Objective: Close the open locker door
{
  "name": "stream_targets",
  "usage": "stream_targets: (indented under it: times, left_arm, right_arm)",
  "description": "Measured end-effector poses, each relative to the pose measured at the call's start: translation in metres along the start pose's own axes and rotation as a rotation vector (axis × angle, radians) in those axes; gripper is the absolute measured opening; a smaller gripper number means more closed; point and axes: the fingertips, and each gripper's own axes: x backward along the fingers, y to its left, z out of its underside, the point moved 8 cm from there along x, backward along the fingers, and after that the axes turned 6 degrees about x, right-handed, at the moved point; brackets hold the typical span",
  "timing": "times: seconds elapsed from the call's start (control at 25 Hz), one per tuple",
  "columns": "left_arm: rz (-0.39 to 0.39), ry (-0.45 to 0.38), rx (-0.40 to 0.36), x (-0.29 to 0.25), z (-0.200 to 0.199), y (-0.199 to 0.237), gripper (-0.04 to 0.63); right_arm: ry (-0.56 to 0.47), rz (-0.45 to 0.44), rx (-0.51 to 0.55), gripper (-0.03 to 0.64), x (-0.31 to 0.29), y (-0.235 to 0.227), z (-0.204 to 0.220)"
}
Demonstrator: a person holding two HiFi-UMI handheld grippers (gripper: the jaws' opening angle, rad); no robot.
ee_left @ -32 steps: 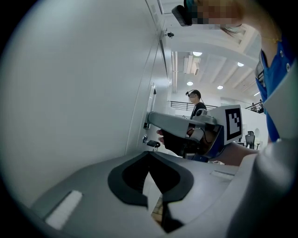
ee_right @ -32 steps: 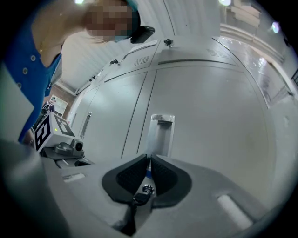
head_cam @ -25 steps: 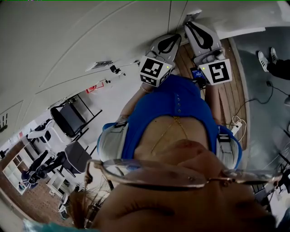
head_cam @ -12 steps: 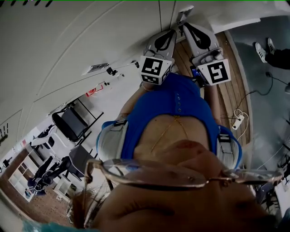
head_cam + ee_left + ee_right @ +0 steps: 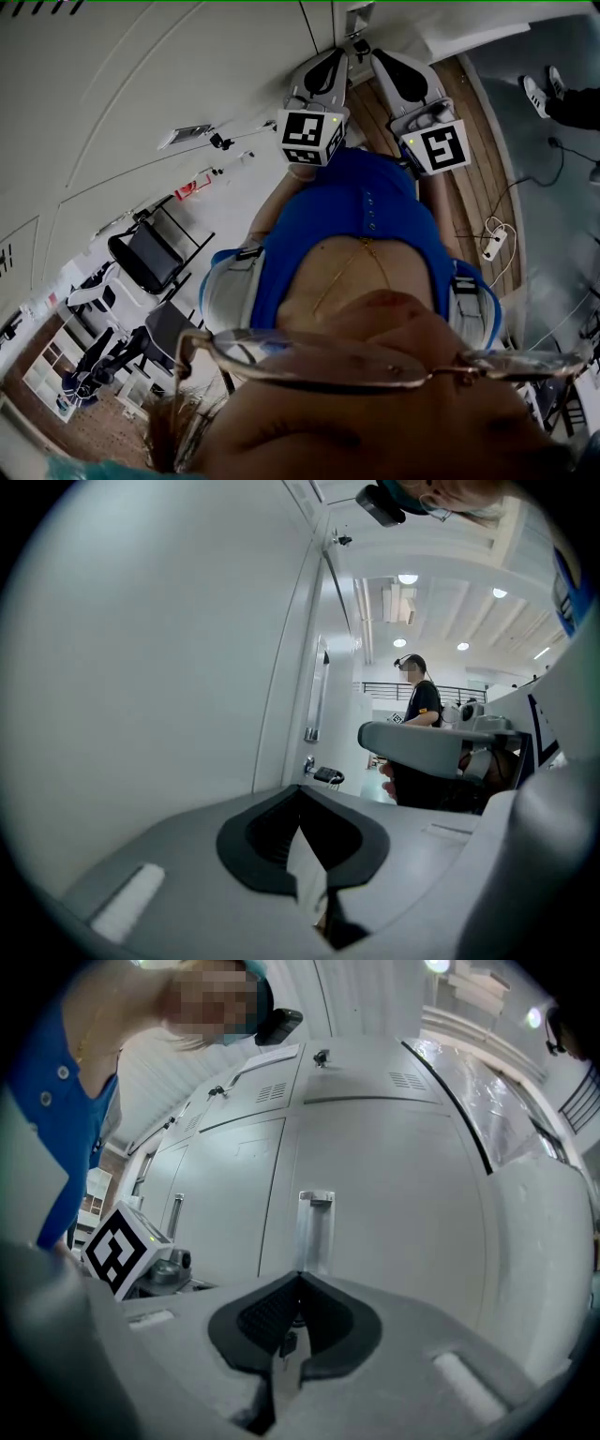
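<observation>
Because a door wants a flat shove and not a grasp, the step in hand is best done by laying the closed fingers against the panel on the handle side, well away from the hinge, and pushing straight and evenly until the edge seats, keeping clear of the handle so nothing catches. The locker door (image 5: pixel 394 1204) stands directly ahead of the right gripper (image 5: pixel 300 1276), its upright metal handle (image 5: pixel 316 1227) just beyond the tips and a dark gap running down its right edge; how far ajar it is I cannot judge through the wide-angle lens. The right gripper's fingers are pressed together with nothing between them, and they seem near the panel but not clearly touching it. The left gripper (image 5: pixel 300 792) is likewise closed and empty, held beside a broad white locker face (image 5: pixel 150 667), with a small padlock (image 5: pixel 328 776) hanging further along the row. From the head view both grippers are raised side by side towards the lockers, so either could give the push.
</observation>
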Motion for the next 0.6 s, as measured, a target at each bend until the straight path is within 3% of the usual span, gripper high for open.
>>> stream_targets:
  times: [0.28, 0.6]
  left_arm:
    - [-0.037, -0.052, -0.053, 0.014, -0.009, -0.015, -0.005]
    - [-0.054, -0.067, -0.065, 0.031, -0.003, -0.044, -0.005]
  right_arm:
    - [0.080, 0.019, 0.004, 0.003, 0.015, 0.003, 0.006]
    - [0.072, -0.032, -0.017, 0.003, 0.031, 0.013, 0.016]
